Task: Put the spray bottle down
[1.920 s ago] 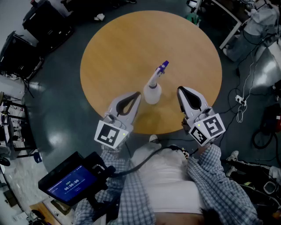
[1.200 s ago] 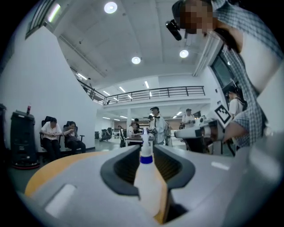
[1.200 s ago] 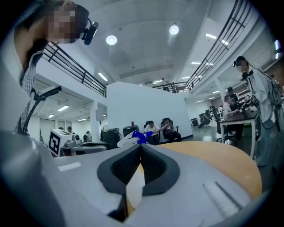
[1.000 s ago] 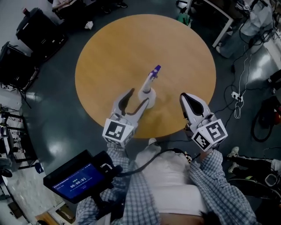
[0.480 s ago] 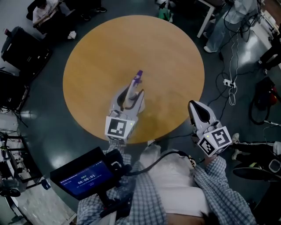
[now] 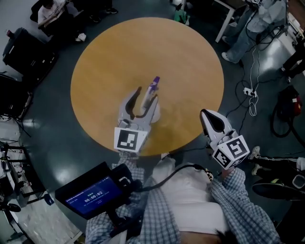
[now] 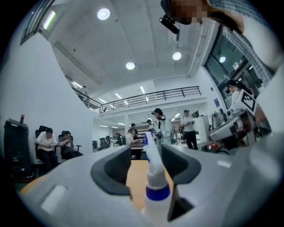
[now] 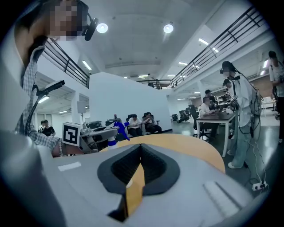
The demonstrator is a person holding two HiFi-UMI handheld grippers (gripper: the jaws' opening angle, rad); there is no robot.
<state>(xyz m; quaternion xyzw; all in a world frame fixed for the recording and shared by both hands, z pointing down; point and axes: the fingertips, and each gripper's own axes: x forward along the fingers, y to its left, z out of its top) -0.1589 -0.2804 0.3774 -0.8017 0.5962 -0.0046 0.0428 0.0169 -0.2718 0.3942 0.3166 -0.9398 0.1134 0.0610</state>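
Note:
A white spray bottle (image 6: 148, 97) with a purple nozzle stands on the round wooden table (image 6: 143, 47), a little toward its near edge. My left gripper (image 6: 145, 95) straddles the bottle, one jaw on each side, and the jaws are closing. In the left gripper view the bottle (image 7: 155, 177) fills the gap between the jaws, with a dark slit still showing on its right side. My right gripper (image 6: 208, 116) hangs past the table's near-right edge, shut and holding nothing. The right gripper view shows its pads (image 8: 141, 148) meeting and the bottle's nozzle (image 8: 117, 129) far off to the left.
A handheld screen (image 6: 88, 195) sits low at the left by the person's body. Cables (image 6: 251, 93) trail over the dark floor right of the table. Seated people (image 6: 47, 12) and black cases line the far left. Someone stands at the upper right (image 6: 252, 24).
My left gripper has moved forward from the table's edge until its jaws enclose the spray bottle. The right gripper has drawn back off the table toward the right.

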